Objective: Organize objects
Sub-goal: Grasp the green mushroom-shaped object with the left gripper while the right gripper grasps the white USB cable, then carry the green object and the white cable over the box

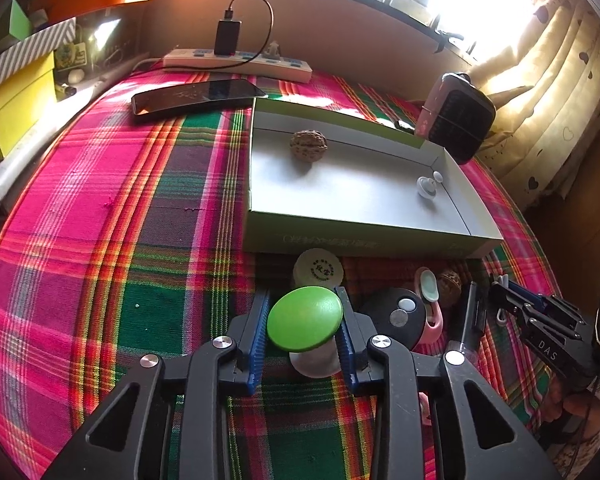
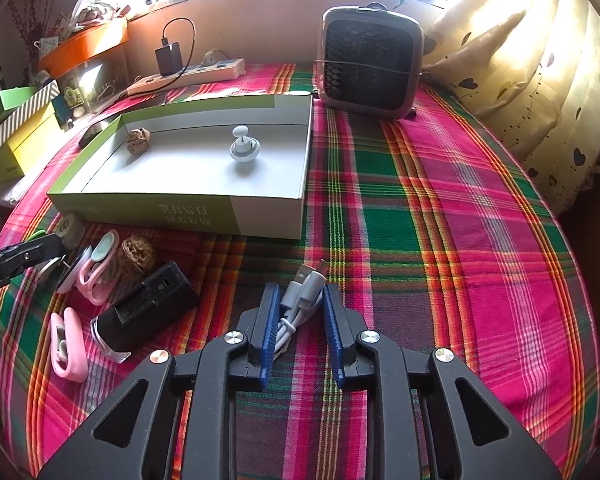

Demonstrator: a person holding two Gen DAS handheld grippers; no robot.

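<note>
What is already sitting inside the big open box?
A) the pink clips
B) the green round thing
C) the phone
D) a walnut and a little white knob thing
D: inside the open box lie only a walnut and a small white knob-shaped piece; the green round thing is outside it, between the left gripper pads on the cloth.

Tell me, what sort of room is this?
Probably a lived-in room at home, not a lab. A plaid tablecloth covers a table under a sunlit window, heart-print curtains hang beside it, and a power strip with a charger sits near a small fan-like appliance.
</note>
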